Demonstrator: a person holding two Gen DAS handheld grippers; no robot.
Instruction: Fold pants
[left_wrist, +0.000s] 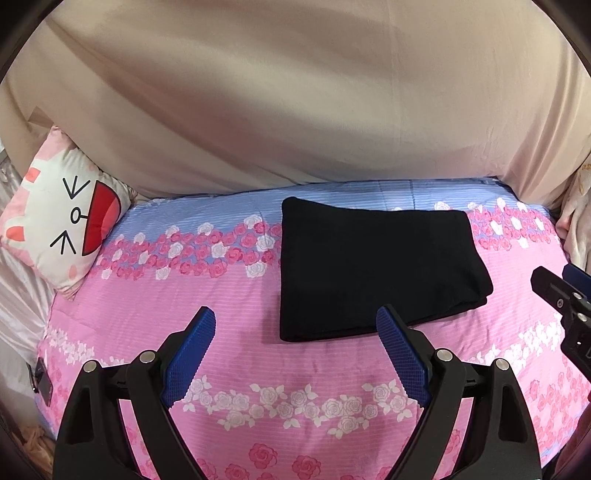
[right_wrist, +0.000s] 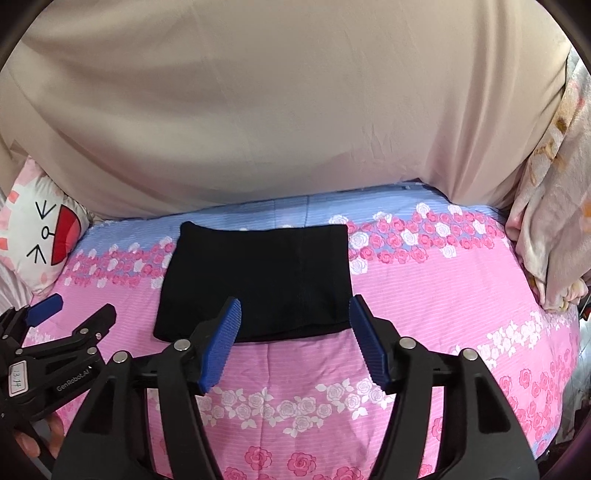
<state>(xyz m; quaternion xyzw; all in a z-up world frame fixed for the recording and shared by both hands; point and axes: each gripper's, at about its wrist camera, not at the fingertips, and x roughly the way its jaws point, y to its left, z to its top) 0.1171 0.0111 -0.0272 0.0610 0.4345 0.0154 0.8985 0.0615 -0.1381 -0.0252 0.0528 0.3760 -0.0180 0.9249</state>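
Note:
The black pants (left_wrist: 373, 266) lie folded into a compact rectangle on the pink floral bedspread (left_wrist: 229, 302); they also show in the right wrist view (right_wrist: 258, 280). My left gripper (left_wrist: 295, 314) is open and empty, held above the bed just in front of the pants' near left edge. My right gripper (right_wrist: 295, 304) is open and empty, hovering over the pants' near edge. The right gripper also shows at the right edge of the left wrist view (left_wrist: 561, 295), and the left gripper at the left of the right wrist view (right_wrist: 70, 314).
A cat-face pillow (left_wrist: 62, 229) leans at the bed's far left. A beige sheet (left_wrist: 295, 110) hangs as a wall behind the bed. A pale floral blanket (right_wrist: 546, 229) is bunched at the right. A dark phone-like object (left_wrist: 42, 380) lies at the left bed edge.

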